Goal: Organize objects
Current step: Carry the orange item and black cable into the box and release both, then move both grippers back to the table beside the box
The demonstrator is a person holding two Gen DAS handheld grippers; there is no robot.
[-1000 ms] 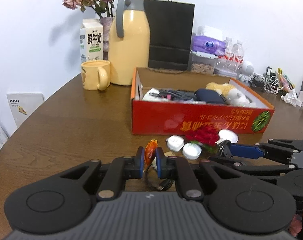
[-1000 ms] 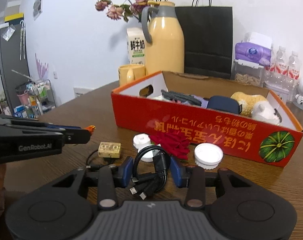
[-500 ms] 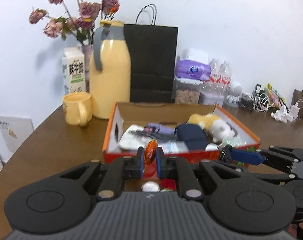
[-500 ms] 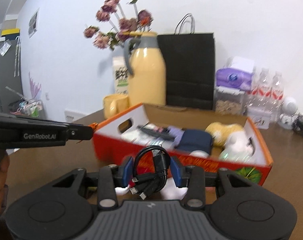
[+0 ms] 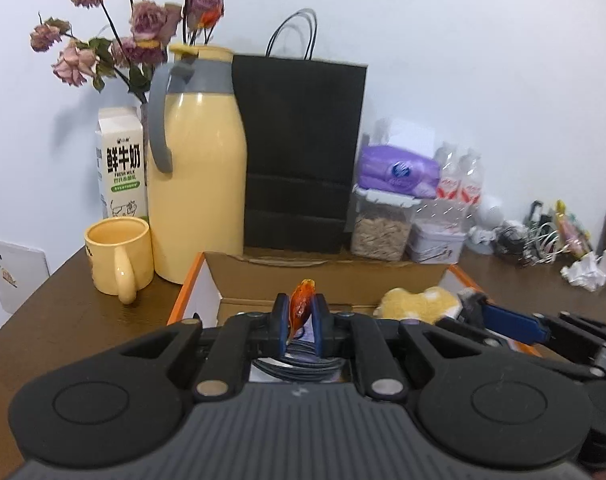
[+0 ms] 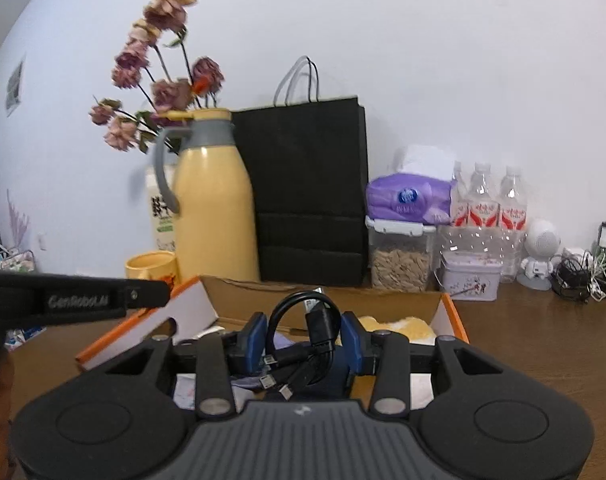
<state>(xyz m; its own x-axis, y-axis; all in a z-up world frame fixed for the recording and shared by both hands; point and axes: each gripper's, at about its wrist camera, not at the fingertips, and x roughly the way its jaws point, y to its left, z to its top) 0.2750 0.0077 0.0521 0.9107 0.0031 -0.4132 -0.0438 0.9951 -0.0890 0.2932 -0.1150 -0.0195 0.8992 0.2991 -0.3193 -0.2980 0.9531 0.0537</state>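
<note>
L gripper [image 5: 299, 314] clamped tight on small orange wrapped candy [image 5: 301, 303], held upright betw blue pads, hovering over near edge of red/orange cardboard box [image 5: 191, 284]. R gripper [image 6: 303, 338] clamped on coiled black USB cable bundle [image 6: 309, 334], loop sticking up, loose connector ends dangling below the pads, also above the box. In box: yellow plush toy [image 5: 417, 300] at R side, coiled cable and papers under L gripper, rest hidden behind gripper bodies. Behind box: yellow thermos jug [image 5: 199, 168], yellow mug [image 5: 117, 254], milk carton [image 5: 121, 160], black paper bag [image 5: 299, 152]. Judgement: both items abt to be dropped in box, not released yet. Risks: dangling connectors could snag the box wall or stuff already inside, so cable drags back out w/ gripper on release; candy is slick and gripped by a thin edge, could slip early and land on table outside the box; the two grippers are close side by side, could bump if both go down together.
</note>
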